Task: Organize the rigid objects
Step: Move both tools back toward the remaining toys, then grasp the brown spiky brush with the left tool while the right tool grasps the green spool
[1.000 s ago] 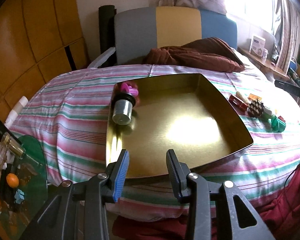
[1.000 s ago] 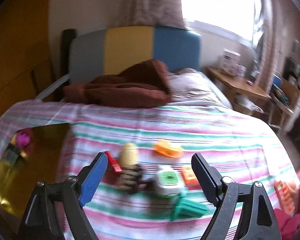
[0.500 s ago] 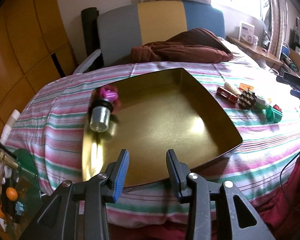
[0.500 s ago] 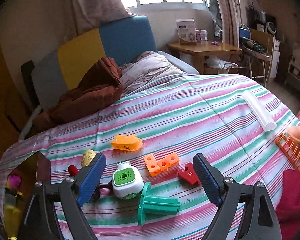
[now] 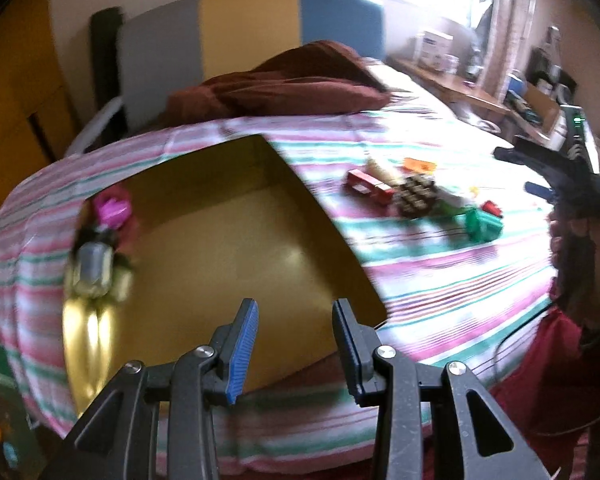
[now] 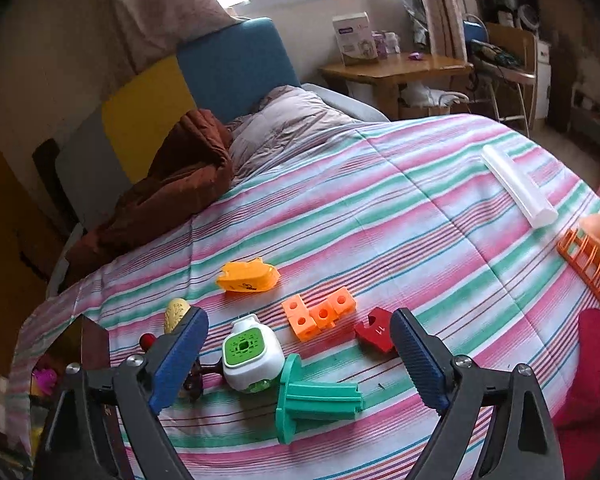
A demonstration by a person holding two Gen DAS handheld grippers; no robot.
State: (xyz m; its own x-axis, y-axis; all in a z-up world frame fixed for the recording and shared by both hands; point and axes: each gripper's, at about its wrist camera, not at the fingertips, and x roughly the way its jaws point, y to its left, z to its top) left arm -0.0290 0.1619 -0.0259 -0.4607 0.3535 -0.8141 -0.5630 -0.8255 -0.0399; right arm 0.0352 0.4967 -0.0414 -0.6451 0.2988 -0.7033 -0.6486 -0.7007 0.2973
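Note:
A gold tray [image 5: 228,256] lies on the striped bed, with a pink piece [image 5: 112,208] and a silver cylinder [image 5: 90,268] at its left wall. My left gripper [image 5: 295,344] is open and empty above the tray's near edge. My right gripper [image 6: 298,356] is open and empty over a cluster of toys: a white-green block [image 6: 250,354], a green flanged piece [image 6: 314,400], orange cubes [image 6: 320,314], a red piece [image 6: 374,332], an orange boat [image 6: 248,276] and a yellowish piece [image 6: 176,312]. The right gripper also shows in the left wrist view [image 5: 540,176].
A brown blanket [image 6: 168,196] lies near the headboard. A white tube [image 6: 518,186] and an orange rack [image 6: 592,260] lie at the bed's right edge. A wooden table [image 6: 396,68] stands beyond. The tray's corner [image 6: 86,344] shows at left in the right wrist view.
My left gripper has swung right, so the tray sits further left in its view. My right gripper has moved slightly closer to the toys. Both jaws stay open.

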